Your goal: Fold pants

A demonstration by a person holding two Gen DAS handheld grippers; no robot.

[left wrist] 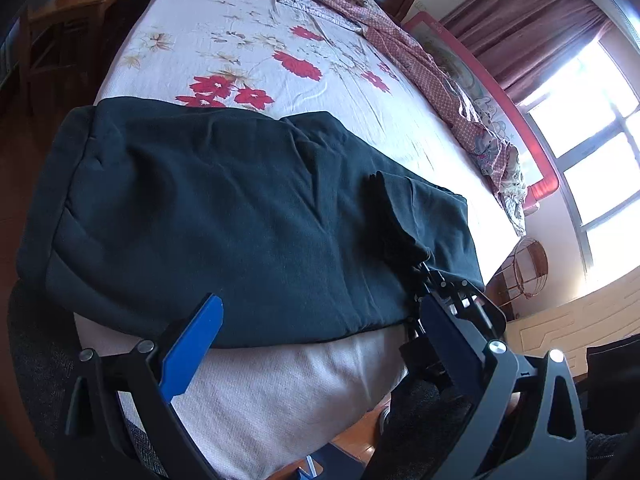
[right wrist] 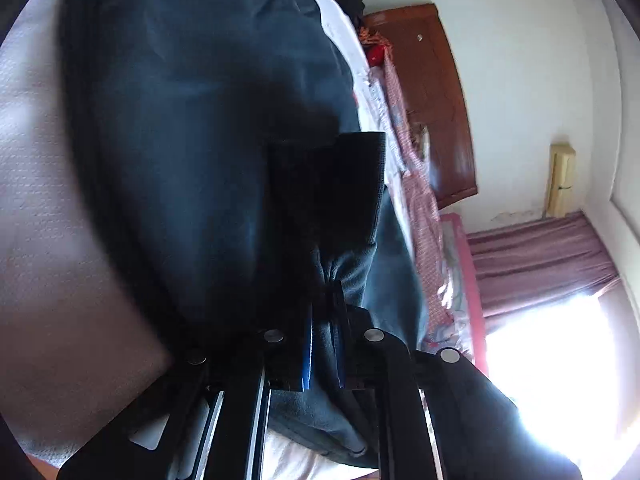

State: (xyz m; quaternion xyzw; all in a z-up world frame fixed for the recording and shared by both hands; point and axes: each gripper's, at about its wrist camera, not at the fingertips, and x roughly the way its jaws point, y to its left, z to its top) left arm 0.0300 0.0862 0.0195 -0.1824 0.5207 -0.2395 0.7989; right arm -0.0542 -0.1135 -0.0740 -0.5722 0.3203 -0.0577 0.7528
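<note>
Dark teal pants (left wrist: 224,216) lie folded across the near edge of the bed (left wrist: 248,52). My left gripper (left wrist: 316,320) is open and empty, its blue fingers (left wrist: 192,344) spread wide just below the pants' hanging edge. My right gripper (left wrist: 436,280) shows at the pants' right end in the left wrist view. In the right wrist view my right gripper (right wrist: 325,312) is shut on a bunched fold of the pants (right wrist: 200,128), with a dark cuff (right wrist: 332,184) sticking up past the fingertips.
The bed has a white floral sheet, with a pink checked blanket (left wrist: 420,52) along its far side and a red bed rail (left wrist: 508,112). A wooden headboard (right wrist: 432,100), purple curtains (left wrist: 532,28) and a bright window (left wrist: 592,128) are beyond. A wooden side table (left wrist: 72,12) stands at left.
</note>
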